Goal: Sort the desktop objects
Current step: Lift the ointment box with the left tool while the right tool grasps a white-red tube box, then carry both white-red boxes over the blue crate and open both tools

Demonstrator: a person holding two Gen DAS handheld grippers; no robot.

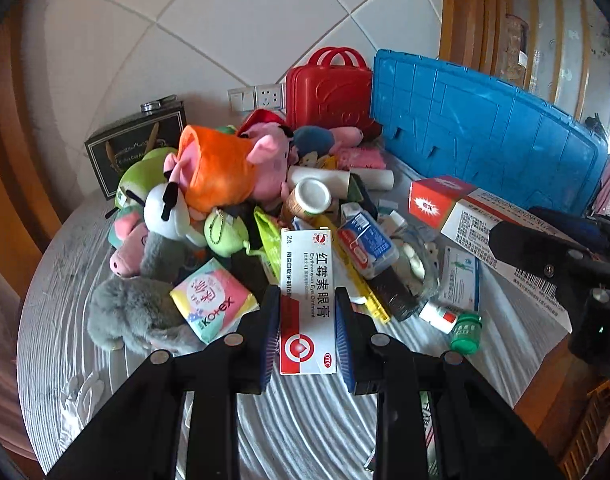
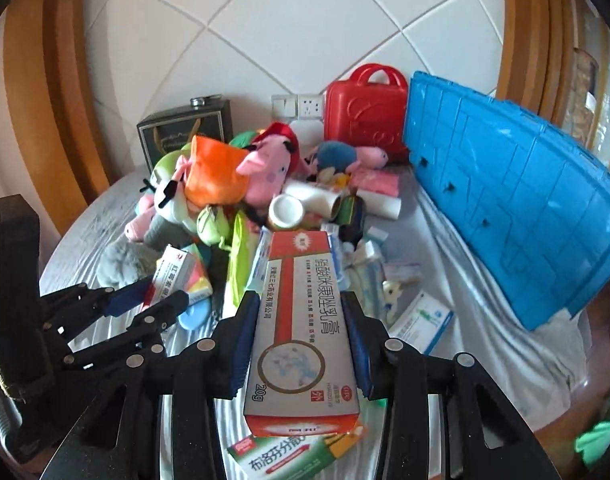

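Both grippers clamped, angled down above the pile: left gripper [image 1: 307, 320] on a white-and-red eye-ointment carton [image 1: 308, 300], right gripper [image 2: 301, 340] on a red-and-white cream carton [image 2: 301, 332]; step judged carry-off of medicines, next needing a drop spot, perhaps the blue plastic crate [image 2: 517, 196] beyond.

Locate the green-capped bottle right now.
Left wrist view, lower right: the green-capped bottle lies on its side on the grey cloth, near the blue-and-white medicine box and right of the left gripper fingers.
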